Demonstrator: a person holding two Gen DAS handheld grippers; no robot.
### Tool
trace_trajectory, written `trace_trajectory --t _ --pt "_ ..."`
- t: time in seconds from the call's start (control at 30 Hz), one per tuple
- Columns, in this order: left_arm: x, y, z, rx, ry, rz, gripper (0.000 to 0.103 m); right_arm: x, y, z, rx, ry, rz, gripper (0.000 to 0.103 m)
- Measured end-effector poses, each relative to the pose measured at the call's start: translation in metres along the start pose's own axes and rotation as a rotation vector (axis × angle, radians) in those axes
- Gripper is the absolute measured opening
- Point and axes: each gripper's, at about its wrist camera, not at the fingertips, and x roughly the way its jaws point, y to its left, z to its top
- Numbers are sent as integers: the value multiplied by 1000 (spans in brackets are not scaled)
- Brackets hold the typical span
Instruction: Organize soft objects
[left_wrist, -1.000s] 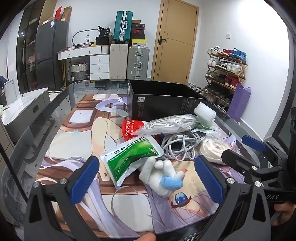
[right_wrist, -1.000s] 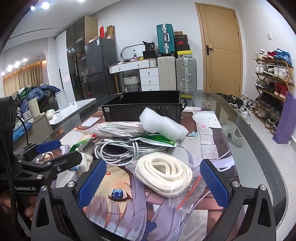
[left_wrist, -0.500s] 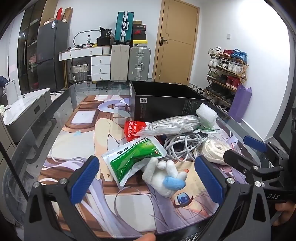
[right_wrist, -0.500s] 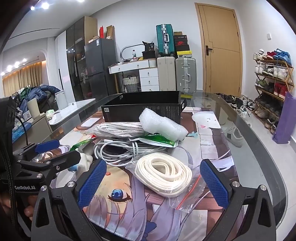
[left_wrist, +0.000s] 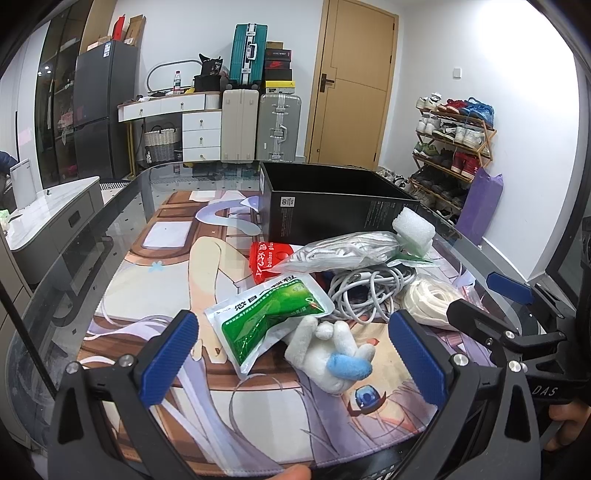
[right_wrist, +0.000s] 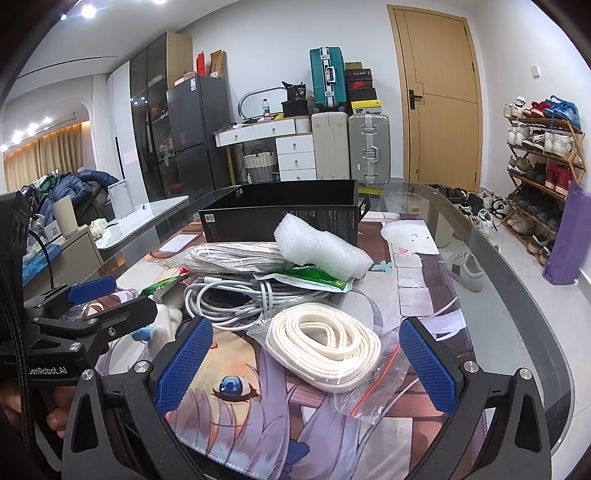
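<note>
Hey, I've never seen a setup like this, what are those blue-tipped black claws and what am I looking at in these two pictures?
These are two hand-held grippers, one in each of a person's hands, each with its own fisheye camera looking along its fingers. One picture comes from the left gripper, the other from the right gripper. Both are open and hold nothing. On the glass table lie a white plush toy, a green packet, a bagged white cord coil, loose white cables, foam wrap and an open black box.
</note>
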Motion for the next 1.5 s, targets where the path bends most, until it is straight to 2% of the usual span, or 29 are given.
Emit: trace_trajectory --t 0.5,0.9,1.5 --pt "0 4 3 -13 2 -5 103 7 -4 -2 8 23 -5 103" --pt "8 24 3 -44 17 -3 103 12 -3 0 10 54 -12 103" --pt "8 19 1 -29 22 1 103 22 -11 0 33 91 -27 103"
